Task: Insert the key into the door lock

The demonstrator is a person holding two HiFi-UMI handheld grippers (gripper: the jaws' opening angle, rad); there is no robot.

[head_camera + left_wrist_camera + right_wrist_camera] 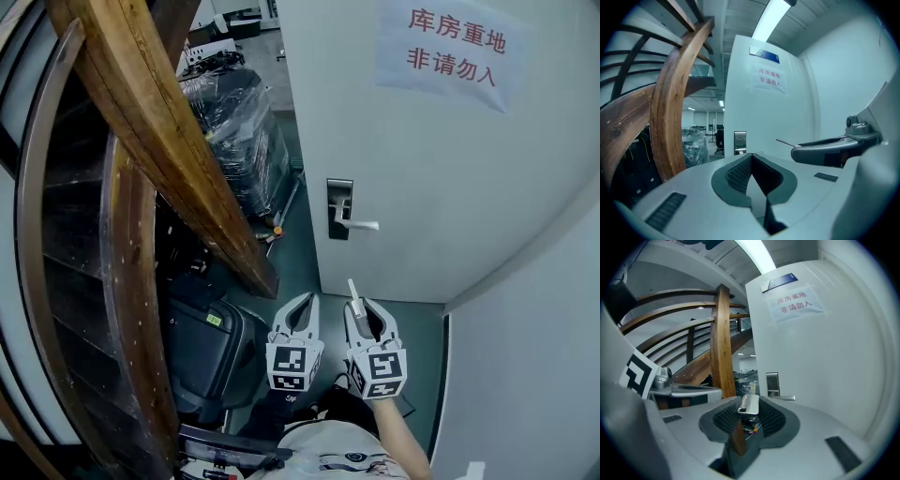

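Note:
The white door [441, 169] carries a metal lock plate [339, 208] with a lever handle [361, 224]. My right gripper [364, 309] is shut on the key [353, 291], and the blade pokes out forward toward the door. The right gripper view has the key [749, 404] between the pads, with the lock plate [772, 384] straight ahead and still well off. My left gripper [307, 302] hangs just left of the right one, shut with nothing in it. Its pads [740, 171] meet in the left gripper view, where the lock plate [740, 142] is small and far.
A curved wooden stair beam [159, 131] slants down close on the left. Plastic-wrapped goods [234, 122] stand beyond it and a black case [202, 342] lies on the floor. A white wall [525, 375] closes the right side. A paper sign [455, 47] hangs on the door.

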